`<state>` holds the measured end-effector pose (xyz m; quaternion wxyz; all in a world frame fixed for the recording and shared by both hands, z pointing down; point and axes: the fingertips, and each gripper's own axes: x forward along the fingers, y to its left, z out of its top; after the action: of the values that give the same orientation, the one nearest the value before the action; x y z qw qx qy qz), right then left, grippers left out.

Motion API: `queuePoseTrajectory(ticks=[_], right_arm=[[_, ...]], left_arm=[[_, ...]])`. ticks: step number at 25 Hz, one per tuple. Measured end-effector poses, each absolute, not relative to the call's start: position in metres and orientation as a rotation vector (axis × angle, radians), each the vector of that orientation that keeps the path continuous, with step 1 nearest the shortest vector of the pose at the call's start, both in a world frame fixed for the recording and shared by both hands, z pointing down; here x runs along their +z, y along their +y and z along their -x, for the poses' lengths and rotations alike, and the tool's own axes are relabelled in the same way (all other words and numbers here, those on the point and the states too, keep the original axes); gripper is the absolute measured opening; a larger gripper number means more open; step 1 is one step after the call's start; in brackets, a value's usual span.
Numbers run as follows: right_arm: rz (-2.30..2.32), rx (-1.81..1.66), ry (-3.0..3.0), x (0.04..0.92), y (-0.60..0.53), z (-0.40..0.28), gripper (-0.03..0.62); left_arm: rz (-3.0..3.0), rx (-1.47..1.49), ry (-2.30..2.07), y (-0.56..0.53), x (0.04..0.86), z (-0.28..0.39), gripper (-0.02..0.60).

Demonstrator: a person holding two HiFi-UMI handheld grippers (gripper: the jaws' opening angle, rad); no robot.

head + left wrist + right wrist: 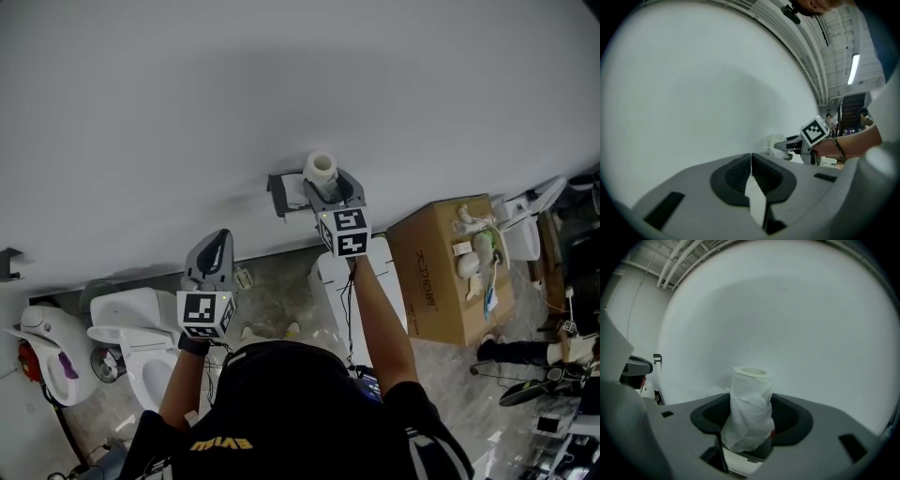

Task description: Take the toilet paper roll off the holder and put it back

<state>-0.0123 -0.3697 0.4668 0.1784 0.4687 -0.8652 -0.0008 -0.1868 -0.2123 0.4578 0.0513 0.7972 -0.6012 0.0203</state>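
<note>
White wall (187,112) fills the upper half of the head view, with a tiled floor (272,291) seen below it. A dark holder (280,194) is fixed to the wall. The toilet paper roll (321,168) is seen just to its right, close to the wall. The roll (750,408) is gripped by the right gripper (330,185), standing upright between the two jaws, with its loose outer sheet crumpled against the pads. Whether any part of the roll touches the holder cannot be told from the head view. The left gripper (219,236) is held apart, to the left of the holder. Its jaws are pressed together with nothing between them, as its own view (751,157) shows. A cardboard box (434,281) is set on the floor at the right. It appears closed, and several pale items (473,246) are laid on its top; what they are cannot be made out. A white toilet (131,333) is seen on the floor at the lower left.
</note>
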Motion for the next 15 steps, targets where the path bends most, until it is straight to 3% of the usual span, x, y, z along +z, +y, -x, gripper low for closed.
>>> queuePoseTrajectory(ticks=[15], right_arm=[[-1.405,-0.069,-2.507,0.377,-0.359,-0.014,0.261]], left_arm=[[-2.494,0.081,-1.764,-0.218,0.453,0.179,0.012]])
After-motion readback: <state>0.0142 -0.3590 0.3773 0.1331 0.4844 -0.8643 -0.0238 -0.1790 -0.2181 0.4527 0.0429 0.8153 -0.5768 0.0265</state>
